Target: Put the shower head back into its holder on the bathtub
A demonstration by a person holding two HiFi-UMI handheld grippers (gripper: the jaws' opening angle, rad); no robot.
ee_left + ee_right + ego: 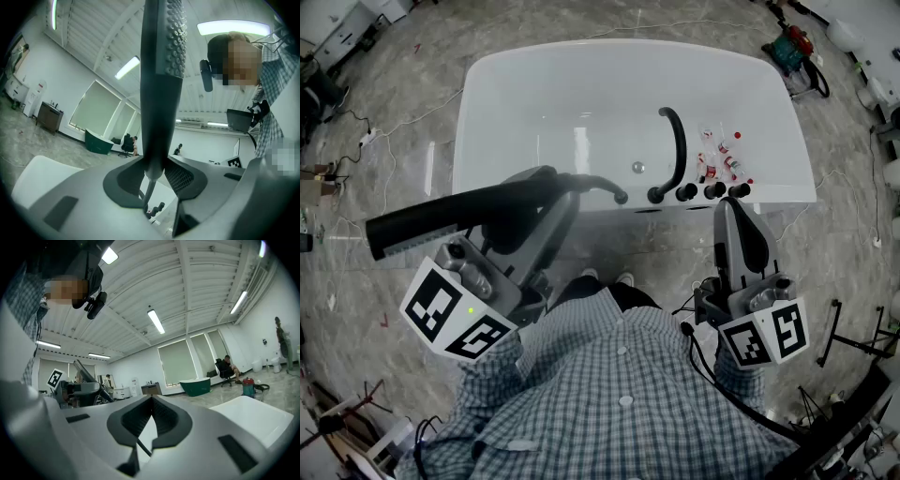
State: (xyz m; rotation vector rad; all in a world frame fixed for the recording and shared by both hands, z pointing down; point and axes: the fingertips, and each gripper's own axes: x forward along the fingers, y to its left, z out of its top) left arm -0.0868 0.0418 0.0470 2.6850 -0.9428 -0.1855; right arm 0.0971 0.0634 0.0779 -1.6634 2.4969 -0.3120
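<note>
Standing at the near side of the white bathtub [534, 103], both tools held level.

Left hand-held gripper [548, 190]: jaws spread wide and clamped on the black shower head [422, 225]. The grip sits on the narrow lower end of the handle. In the head view the long body of the shower head sticks out from the jaws to my left, roughly level, over the floor [394, 122] and short of the tub's near rim. In the left gripper view the handle rises straight up from between the pads, and the studded spray face is at the top, turned to the right of that view.

The hose [602, 183] leaves the gripped end and curves across to the tub's near rim.

Right hand-held gripper [733, 208]: jaw tips meet, nothing held between them. It points at the near rim, just short of the row of black knobs [712, 190].

A black arched spout [678, 150] stands on the rim beside the knobs. Small bottles [722, 155] lie inside the tub behind them.

Holder: not identified with confidence. It may be one of the black fittings on the near rim, but the head view is too small to tell. The shower head is well apart from all of them, held only by my left tool.
</note>
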